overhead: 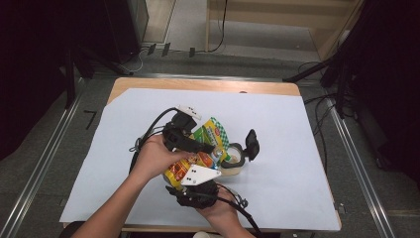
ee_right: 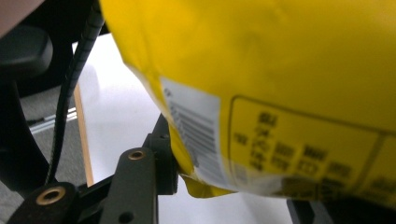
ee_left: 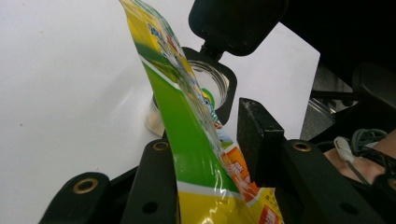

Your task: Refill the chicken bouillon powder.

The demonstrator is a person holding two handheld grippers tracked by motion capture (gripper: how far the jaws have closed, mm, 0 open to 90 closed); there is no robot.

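Both grippers hold one yellow-green snack pouch (overhead: 198,153) above the white sheet (overhead: 297,148): my left gripper (ee_left: 210,154) pinches its top edge, my right gripper (overhead: 195,186) clamps its bottom. Open jar (ee_left: 205,88) stands just beyond, black lid (ee_left: 236,21) flipped back. Pouring remains undone, I judge.
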